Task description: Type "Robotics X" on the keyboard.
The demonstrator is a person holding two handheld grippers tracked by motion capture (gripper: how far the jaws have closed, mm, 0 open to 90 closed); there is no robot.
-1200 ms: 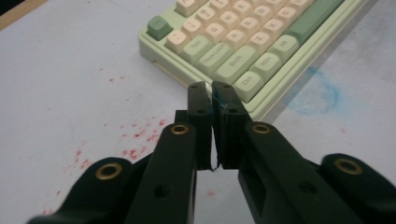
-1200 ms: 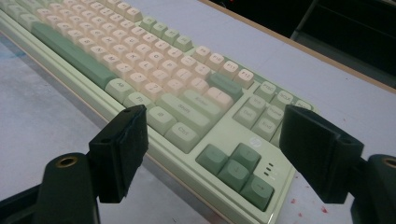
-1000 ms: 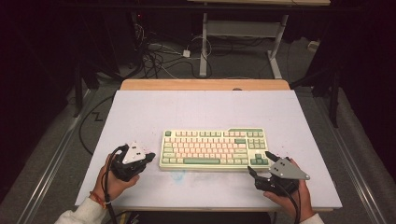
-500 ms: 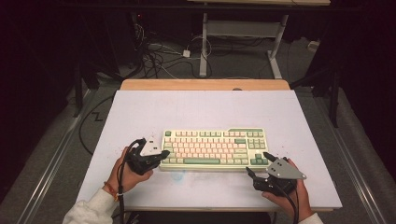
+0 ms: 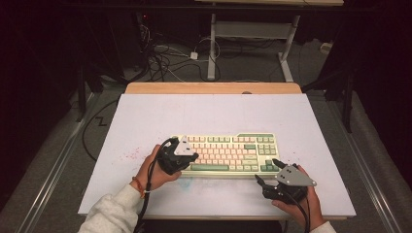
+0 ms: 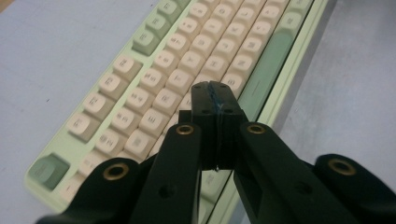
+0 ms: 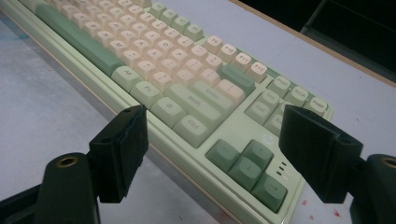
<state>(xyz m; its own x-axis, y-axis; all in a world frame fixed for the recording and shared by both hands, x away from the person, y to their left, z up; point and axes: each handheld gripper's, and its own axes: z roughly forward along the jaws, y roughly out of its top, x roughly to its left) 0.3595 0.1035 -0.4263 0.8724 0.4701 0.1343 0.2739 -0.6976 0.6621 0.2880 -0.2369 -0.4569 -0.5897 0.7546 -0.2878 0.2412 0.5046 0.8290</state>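
A pale green keyboard [image 5: 228, 153] with cream and green keys lies on the white table near its front edge. My left gripper [image 5: 193, 157] hovers over the keyboard's left end, jaws shut with nothing between them; in the left gripper view its tips [image 6: 214, 95] sit above the cream letter keys [image 6: 154, 105] beside the green space bar [image 6: 268, 70]. My right gripper [image 5: 267, 172] rests in front of the keyboard's right corner with open, empty jaws. In the right gripper view the gripper [image 7: 212, 149] frames the keyboard [image 7: 187, 93] near its green arrow keys [image 7: 247, 165].
The white table top [image 5: 214, 116] has a wooden strip [image 5: 214, 88] along its far edge. Small red specks [image 5: 130, 155] mark the surface left of the keyboard. Cables [image 5: 165, 58] and a white desk frame [image 5: 252, 36] stand on the floor beyond the table.
My left gripper has moved right from the bare table beside the keyboard to above its left end. The right gripper has stayed put.
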